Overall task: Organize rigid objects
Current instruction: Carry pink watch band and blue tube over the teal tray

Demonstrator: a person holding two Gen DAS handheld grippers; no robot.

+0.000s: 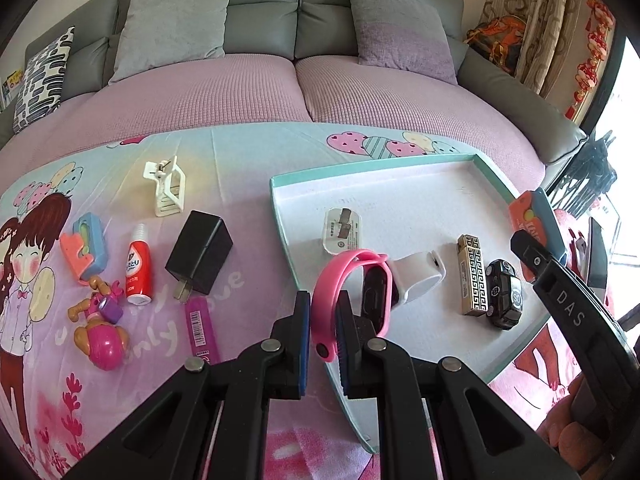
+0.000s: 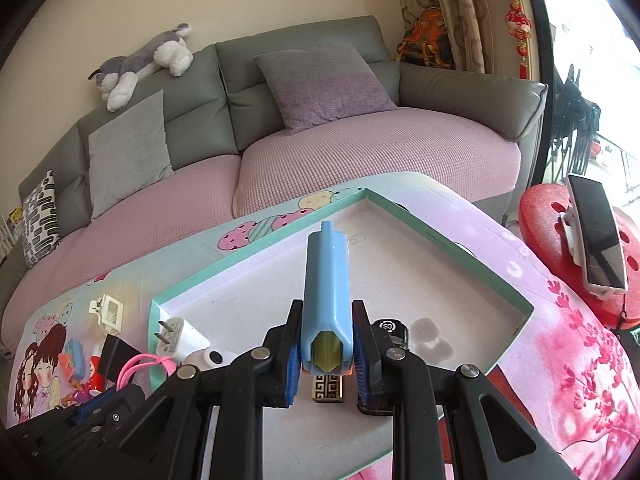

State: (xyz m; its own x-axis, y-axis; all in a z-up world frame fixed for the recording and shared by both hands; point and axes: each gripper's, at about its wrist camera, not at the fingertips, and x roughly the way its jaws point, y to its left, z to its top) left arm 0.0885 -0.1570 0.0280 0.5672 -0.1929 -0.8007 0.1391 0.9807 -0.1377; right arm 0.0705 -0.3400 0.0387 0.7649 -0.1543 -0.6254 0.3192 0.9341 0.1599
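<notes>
Two claws grip: left claw [image 1: 323, 320] pinches a pink-strapped smartwatch [image 1: 352, 292] at the tray's [image 1: 496, 178] near-left edge; right claw [image 2: 326, 344] clamps a long blue toy [image 2: 326, 284].

Grey sofa [image 2: 304, 60] with lilac seat cover, patterned curtains [image 2: 444, 12], bright daylit window [image 2: 600, 40].

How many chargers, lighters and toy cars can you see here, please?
Chargers: 2 (black charger on the cloth, white charger in the tray)
Lighters: 2 (purple lighter on the cloth, gold lighter in the tray)
Toy cars: 1 (black toy car in the tray)
Total: 5
</notes>
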